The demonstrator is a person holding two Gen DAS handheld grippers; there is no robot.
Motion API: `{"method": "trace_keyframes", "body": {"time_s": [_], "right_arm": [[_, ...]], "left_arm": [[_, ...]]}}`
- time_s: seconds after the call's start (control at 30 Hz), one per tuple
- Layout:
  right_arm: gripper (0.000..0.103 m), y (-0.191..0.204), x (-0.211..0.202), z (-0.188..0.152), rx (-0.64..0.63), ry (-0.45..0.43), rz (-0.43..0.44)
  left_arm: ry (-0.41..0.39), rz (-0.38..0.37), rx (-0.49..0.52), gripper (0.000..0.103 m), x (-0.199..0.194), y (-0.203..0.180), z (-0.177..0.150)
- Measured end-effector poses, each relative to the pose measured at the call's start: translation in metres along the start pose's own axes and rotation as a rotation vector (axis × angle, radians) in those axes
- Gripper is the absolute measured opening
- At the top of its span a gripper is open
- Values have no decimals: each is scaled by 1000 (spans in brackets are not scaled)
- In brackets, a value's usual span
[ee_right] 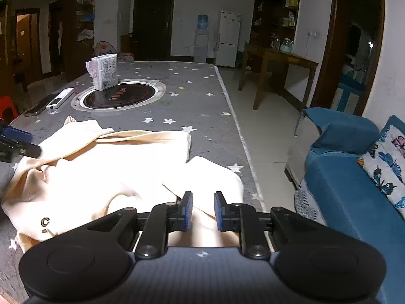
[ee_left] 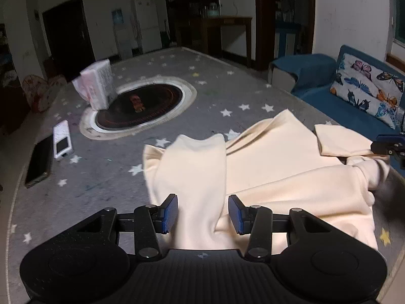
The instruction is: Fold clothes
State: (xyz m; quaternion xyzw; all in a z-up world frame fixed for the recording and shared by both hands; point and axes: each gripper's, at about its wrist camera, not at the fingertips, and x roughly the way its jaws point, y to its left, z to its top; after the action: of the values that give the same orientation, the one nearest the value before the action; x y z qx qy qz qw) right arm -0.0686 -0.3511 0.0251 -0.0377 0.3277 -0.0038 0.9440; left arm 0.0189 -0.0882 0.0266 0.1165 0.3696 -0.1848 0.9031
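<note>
Your left gripper stands released, pads clear either side of a folded sleeve. Your right gripper is parted narrowly over cloth, apparently not pinching it. The cream garment lies on the near right of the star-patterned tabletop, 2 sleeves folded inward.

The garment is lying on the table, nearer than the hob sunk in the table's middle. A tissue pack is standing on the hob's far left rim. A remote and a phone are lying left of the hob. The sofa is sitting right of the table.
</note>
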Motion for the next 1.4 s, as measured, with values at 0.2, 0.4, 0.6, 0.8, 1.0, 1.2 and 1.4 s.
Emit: {"method": "trace_keyframes", "body": {"time_s": [0.2,0.4,0.6,0.8,1.0,1.2,1.4], "right_arm": [[26,-2,13,3,-6,8,21],[36,-5,28,6,-5,28,39],[36,1,46,7,-59,62,61],[37,9,68,7,-109,99,81],[15,7,73,8,-84,96,74],[5,-3,67,11,-64,65,-7],[8,-15,65,15,12,77,45]], "left_arm": [[35,-22,11,47,33,-9,12],[65,-5,35,38,63,-14,16],[45,23,20,7,64,-3,17],[-18,63,-62,4,38,23,18],[-77,121,-164,4,2,55,7],[-65,121,-236,4,-19,81,-13],[-60,13,-163,12,-13,49,-6]]}}
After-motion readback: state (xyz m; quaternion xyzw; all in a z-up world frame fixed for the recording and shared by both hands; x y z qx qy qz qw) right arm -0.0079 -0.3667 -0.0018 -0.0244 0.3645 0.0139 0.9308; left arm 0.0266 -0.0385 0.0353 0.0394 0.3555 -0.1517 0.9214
